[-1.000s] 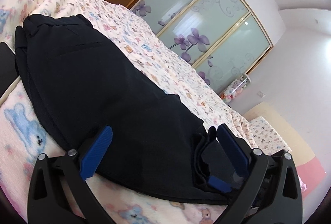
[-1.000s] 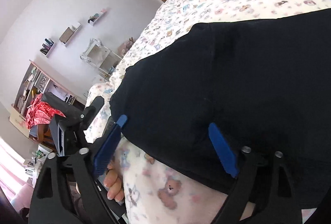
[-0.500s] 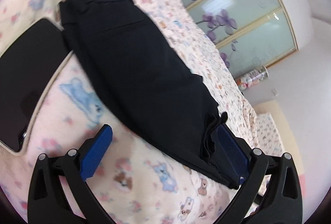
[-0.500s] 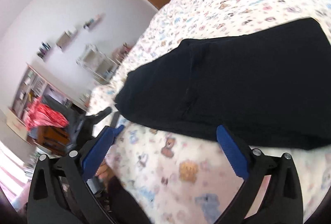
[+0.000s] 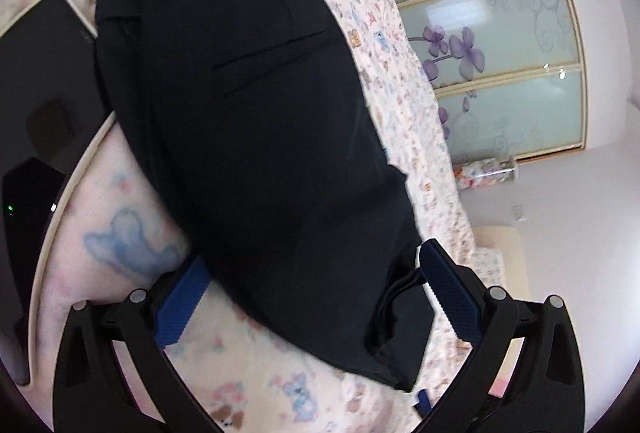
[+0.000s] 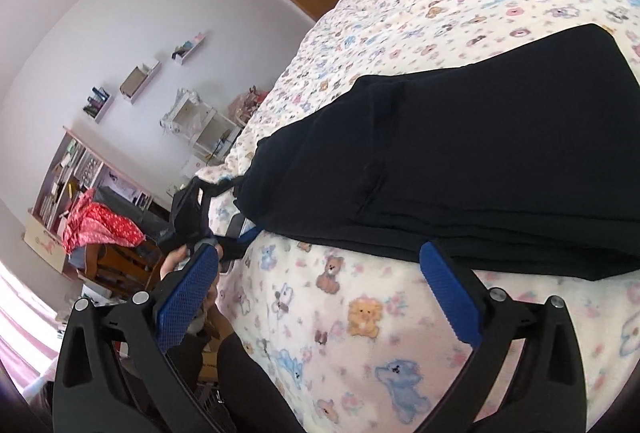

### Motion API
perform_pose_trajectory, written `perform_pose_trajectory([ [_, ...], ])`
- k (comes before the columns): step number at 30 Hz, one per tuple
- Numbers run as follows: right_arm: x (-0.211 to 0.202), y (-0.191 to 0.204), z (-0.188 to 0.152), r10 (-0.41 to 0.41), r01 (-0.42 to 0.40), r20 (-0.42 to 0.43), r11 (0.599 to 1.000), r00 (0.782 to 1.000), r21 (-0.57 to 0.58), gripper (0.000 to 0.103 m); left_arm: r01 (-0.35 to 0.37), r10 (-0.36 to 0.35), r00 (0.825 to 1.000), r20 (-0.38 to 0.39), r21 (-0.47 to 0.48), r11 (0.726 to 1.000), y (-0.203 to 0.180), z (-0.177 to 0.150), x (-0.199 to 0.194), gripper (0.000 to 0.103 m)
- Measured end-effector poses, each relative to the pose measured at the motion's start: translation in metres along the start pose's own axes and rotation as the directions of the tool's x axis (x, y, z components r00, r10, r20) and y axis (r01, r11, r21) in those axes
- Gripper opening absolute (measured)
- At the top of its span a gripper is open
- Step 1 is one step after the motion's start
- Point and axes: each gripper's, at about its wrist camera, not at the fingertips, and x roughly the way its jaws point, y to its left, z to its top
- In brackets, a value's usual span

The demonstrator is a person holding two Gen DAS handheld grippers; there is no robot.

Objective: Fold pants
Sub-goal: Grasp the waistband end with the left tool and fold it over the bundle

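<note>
**Pants on bed: fold under way, both tools free**

Item: dark pants (image 5: pixel 256 137), lying on the bed (image 5: pixel 248 385) over its bear-print blanket. In the right wrist view the pants (image 6: pixel 480 169) show as a stack of several layers, edges stepped along the near side; by that, I judge at least one fold is already made. A slit pocket shows on the top face in the left wrist view.

Left tool (image 5: pixel 316 297): jaws wide, holding nothing. It sits low over the near end of the pants; cloth lies between the fingers, and whether one blue pad is under the edge or only behind it cannot be told.

Right tool (image 6: pixel 316 293): jaws wide, empty, over bare blanket just beside the long edge of the pants, not touching them.

Other: a dark tablet (image 5: pixel 44 121) lies on the bed just beside the pants, at their far end. A patterned wardrobe (image 5: pixel 500 65) stands beyond the bed.

Step in hand, as judged: between folds, with the tools lining up on the bundle.

Next move calls for: each tool closing on all layers of an edge together, then lifting evenly so the stack does not slip apart, and laying that end over the pants away from the tablet.
</note>
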Motion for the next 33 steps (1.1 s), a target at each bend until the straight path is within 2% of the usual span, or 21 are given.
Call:
perform_pose_trajectory([
  [1, 0.001, 0.0, 0.0, 0.005, -0.005, -0.003, 1.0, 1.0, -0.001, 0.102, 0.017, -0.017, 1.0, 0.002, 0.021, 1.0, -0.005, 0.0, -0.002, 0.101],
  [3, 0.001, 0.001, 0.0, 0.011, -0.011, -0.003, 1.0, 1.0, -0.004, 0.102, 0.057, -0.061, 0.998, 0.027, 0.122, 0.991, -0.024, -0.002, -0.011, 0.101],
  [4, 0.002, 0.002, -0.001, 0.013, -0.013, -0.004, 1.0, 1.0, -0.009, 0.102, 0.067, -0.076, 0.996, 0.043, 0.175, 0.982, -0.034, -0.005, -0.014, 0.101],
  [5, 0.002, 0.002, -0.001, 0.012, -0.012, -0.005, 1.0, 1.0, -0.011, 0.102, 0.063, -0.074, 0.996, 0.05, 0.189, 0.98, -0.036, -0.006, -0.014, 0.101],
  [9, 0.004, 0.0, -0.002, 0.009, -0.009, -0.015, 1.0, 1.0, -0.003, 0.102, 0.004, -0.008, 0.999, 0.047, 0.077, 0.997, -0.015, 0.002, -0.002, 0.101],
  [11, 0.004, -0.001, -0.003, 0.005, -0.005, -0.017, 1.0, 1.0, -0.006, 0.102, -0.018, 0.016, 0.998, 0.063, 0.044, 0.999, -0.007, 0.007, 0.0, 0.097],
  [14, 0.005, -0.003, -0.003, 0.003, -0.003, -0.02, 1.0, 1.0, -0.001, 0.102, -0.013, 0.012, 0.996, 0.09, 0.005, 1.0, -0.002, 0.015, 0.001, 0.095],
  [17, 0.005, -0.005, -0.002, 0.007, -0.007, -0.022, 1.0, 1.0, 0.01, 0.102, -0.016, 0.022, 0.995, 0.1, -0.06, 0.998, 0.005, 0.026, 0.004, 0.089],
  [20, 0.005, -0.002, -0.003, 0.003, -0.004, -0.017, 1.0, 1.0, -0.012, 0.102, -0.043, 0.052, 0.992, 0.112, -0.078, 0.996, 0.003, 0.033, 0.009, 0.084],
  [22, 0.006, 0.001, -0.004, -0.014, 0.014, -0.012, 0.999, 1.0, -0.033, 0.102, -0.067, 0.078, 0.989, 0.123, -0.093, 0.993, 0.003, 0.035, 0.01, 0.077],
  [25, 0.007, 0.005, -0.004, -0.025, 0.025, -0.011, 0.998, 1.0, -0.055, 0.102, -0.084, 0.107, 0.984, 0.143, -0.158, 0.984, 0.005, 0.045, 0.009, 0.076],
  [27, 0.007, 0.006, -0.003, -0.034, 0.033, -0.006, 0.997, 0.999, -0.066, 0.102, -0.12, 0.147, 0.978, 0.147, -0.175, 0.977, 0.002, 0.049, 0.009, 0.075],
  [29, 0.004, 0.004, -0.002, -0.042, 0.042, 0.006, 0.997, 0.999, -0.063, 0.102, -0.203, 0.222, 0.965, 0.138, -0.137, 0.969, -0.01, 0.052, 0.013, 0.067],
  [31, -0.003, -0.001, 0.0, -0.047, 0.048, 0.03, 0.998, 0.998, -0.04, 0.102, -0.3, 0.308, 0.938, 0.157, -0.071, 0.951, -0.026, 0.052, 0.014, 0.037],
  [33, -0.011, -0.006, 0.003, -0.047, 0.048, 0.06, 0.999, 0.997, -0.021, 0.102, -0.343, 0.337, 0.922, 0.193, 0.003, 0.939, -0.04, 0.05, 0.013, 0.025],
])
